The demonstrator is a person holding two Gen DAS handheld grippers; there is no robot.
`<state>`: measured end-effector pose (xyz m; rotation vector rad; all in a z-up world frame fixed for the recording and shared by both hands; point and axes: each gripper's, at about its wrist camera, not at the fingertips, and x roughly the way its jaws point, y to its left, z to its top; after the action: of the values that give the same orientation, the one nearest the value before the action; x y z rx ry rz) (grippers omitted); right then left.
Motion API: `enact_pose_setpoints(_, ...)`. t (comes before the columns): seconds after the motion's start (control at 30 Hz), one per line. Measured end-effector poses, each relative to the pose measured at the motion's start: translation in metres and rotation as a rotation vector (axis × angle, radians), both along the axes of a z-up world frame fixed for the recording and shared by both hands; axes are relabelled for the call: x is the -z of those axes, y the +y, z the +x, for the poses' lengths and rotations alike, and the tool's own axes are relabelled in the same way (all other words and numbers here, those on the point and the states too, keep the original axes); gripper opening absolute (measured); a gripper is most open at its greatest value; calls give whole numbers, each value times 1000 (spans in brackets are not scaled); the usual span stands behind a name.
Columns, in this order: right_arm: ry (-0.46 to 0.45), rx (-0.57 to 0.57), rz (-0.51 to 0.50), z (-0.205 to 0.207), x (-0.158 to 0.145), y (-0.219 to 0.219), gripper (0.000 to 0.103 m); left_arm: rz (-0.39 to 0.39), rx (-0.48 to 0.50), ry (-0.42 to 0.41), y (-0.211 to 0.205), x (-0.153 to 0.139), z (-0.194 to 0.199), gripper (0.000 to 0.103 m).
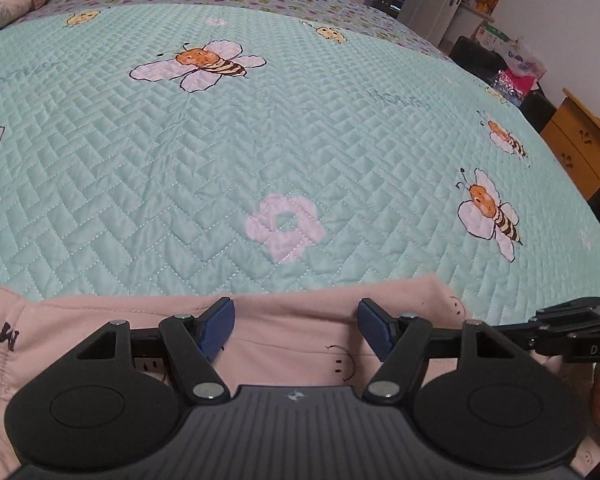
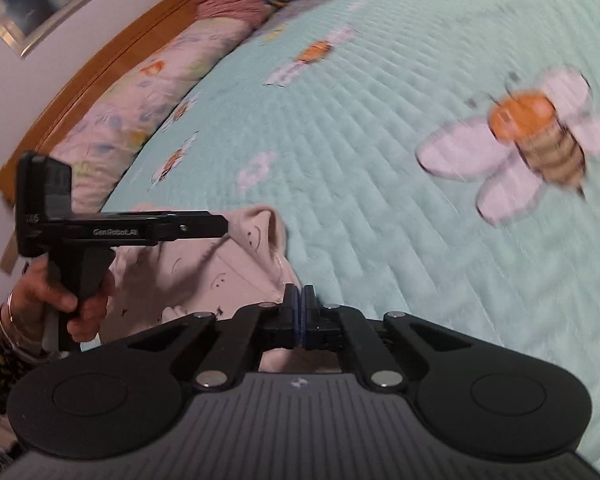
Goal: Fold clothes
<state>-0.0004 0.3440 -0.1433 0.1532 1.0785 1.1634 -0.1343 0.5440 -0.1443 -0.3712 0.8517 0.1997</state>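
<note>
Quilted bedspread (image 1: 300, 140); pink garment (image 1: 292, 332) beneath wide-spread left gripper (image 1: 296, 330).

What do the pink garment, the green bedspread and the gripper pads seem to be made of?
Pink garment: probably a soft cotton-like knit, matte; it drapes in soft folds and carries small printed smiley faces.
Bedspread: quilted fabric with a faint sheen, likely padded; stitched zigzag ridges and bee pictures show.
Pads: blue, with a fine grid texture, perhaps rubber.

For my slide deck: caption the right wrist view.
Right hand-held gripper shut at the pink garment's edge on a bee-print quilt.
</note>
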Motion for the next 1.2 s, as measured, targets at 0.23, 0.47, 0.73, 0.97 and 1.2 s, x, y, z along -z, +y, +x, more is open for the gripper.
enact_pose_setpoints(0.23,92,40,125,15,-16,-5,13,2,5,-6,0,1,-1,72)
enact_pose_setpoints(0.47,279,22,158,43,5,31,36,-27,-1,-16,4,1,-3,72)
enact_pose_setpoints(0.73,438,-42,165,41,16,65,40,-29,9,-28,3,1,-5,74)
enact_pose_setpoints(0.97,631,254,259,46,35,54,21,-1,31,-33,-1,2,-7,74)
enact_pose_setpoints(1.2,592,452,273,43,38,-1,19,69,72,-23,-10,4,-6,74)
